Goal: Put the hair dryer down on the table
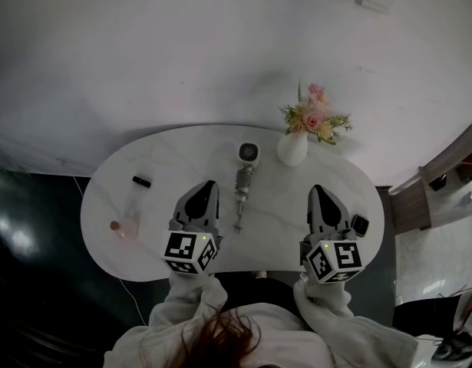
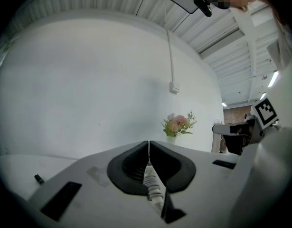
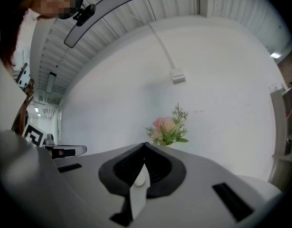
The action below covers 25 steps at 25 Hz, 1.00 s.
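Both left gripper [image 1: 212, 184] and right gripper [image 1: 317, 189] fingers closed, empty, hair dryer [image 1: 244, 178] lying on table [image 1: 168, 158]

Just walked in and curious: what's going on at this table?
A person holds a two-jaw tool in each hand over the near side of a white table. The hair dryer already lies on the table between them, gripped by neither. The left tool and right tool both have their jaws closed and empty. A vase of flowers and a small bottle sit there too.

Black object [image 1: 141, 181] too small to identify, hair dryer [image 2: 153, 186] mostly behind jaws
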Each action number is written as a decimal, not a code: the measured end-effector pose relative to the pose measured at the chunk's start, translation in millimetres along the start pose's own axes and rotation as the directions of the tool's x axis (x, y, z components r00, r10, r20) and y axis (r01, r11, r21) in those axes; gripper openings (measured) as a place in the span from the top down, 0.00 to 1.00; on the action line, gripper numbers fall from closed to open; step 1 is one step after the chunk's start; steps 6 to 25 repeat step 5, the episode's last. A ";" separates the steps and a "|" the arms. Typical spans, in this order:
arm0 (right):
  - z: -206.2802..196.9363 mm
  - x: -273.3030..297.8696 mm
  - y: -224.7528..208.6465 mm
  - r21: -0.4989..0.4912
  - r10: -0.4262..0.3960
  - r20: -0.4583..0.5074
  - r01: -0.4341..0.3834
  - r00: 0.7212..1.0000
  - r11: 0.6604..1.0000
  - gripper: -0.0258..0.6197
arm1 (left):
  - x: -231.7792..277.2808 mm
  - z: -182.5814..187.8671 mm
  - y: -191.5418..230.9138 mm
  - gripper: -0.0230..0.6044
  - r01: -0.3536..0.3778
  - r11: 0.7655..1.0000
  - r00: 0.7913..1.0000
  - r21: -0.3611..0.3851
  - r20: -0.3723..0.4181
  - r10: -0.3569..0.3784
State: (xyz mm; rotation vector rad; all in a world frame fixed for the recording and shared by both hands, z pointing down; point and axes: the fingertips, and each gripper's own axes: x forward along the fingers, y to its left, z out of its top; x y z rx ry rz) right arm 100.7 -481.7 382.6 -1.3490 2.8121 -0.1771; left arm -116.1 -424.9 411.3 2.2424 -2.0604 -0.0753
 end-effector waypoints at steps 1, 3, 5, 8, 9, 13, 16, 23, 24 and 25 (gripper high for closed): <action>-0.7 -0.2 -0.3 0.002 0.000 -0.002 0.000 1.000 1.000 0.89 | 0.3 -0.9 -0.8 0.93 0.002 1.000 1.000 0.001 -0.003 -0.002; -2.3 -0.1 -0.3 0.006 0.000 -0.006 0.000 1.000 1.000 0.89 | 1.1 -2.3 -1.4 0.93 0.004 1.000 1.000 0.004 -0.009 -0.004; -3.8 0.4 -0.1 0.011 0.002 -0.010 -0.002 1.000 1.000 0.89 | 2.0 -3.6 -1.2 0.93 0.005 1.000 1.000 0.006 -0.014 -0.005; -3.8 0.4 -0.1 0.011 0.002 -0.010 -0.002 1.000 1.000 0.89 | 2.0 -3.6 -1.2 0.93 0.005 1.000 1.000 0.006 -0.014 -0.005; -3.8 0.4 -0.1 0.011 0.002 -0.010 -0.002 1.000 1.000 0.89 | 2.0 -3.6 -1.2 0.93 0.005 1.000 1.000 0.006 -0.014 -0.005; -3.8 0.4 -0.1 0.011 0.002 -0.010 -0.002 1.000 1.000 0.89 | 2.0 -3.6 -1.2 0.93 0.005 1.000 1.000 0.006 -0.014 -0.005; -3.8 0.4 -0.1 0.011 0.002 -0.010 -0.002 1.000 1.000 0.89 | 2.0 -3.6 -1.2 0.93 0.005 1.000 1.000 0.006 -0.014 -0.005; -3.8 0.4 -0.1 0.011 0.002 -0.010 -0.002 1.000 1.000 0.89 | 2.0 -3.6 -1.2 0.93 0.005 1.000 1.000 0.006 -0.014 -0.005; -3.8 0.4 -0.1 0.011 0.002 -0.010 -0.002 1.000 1.000 0.89 | 2.0 -3.6 -1.2 0.93 0.005 1.000 1.000 0.006 -0.014 -0.005; -3.8 0.4 -0.1 0.011 0.002 -0.010 -0.002 1.000 1.000 0.89 | 2.0 -3.6 -1.2 0.93 0.005 1.000 1.000 0.006 -0.014 -0.005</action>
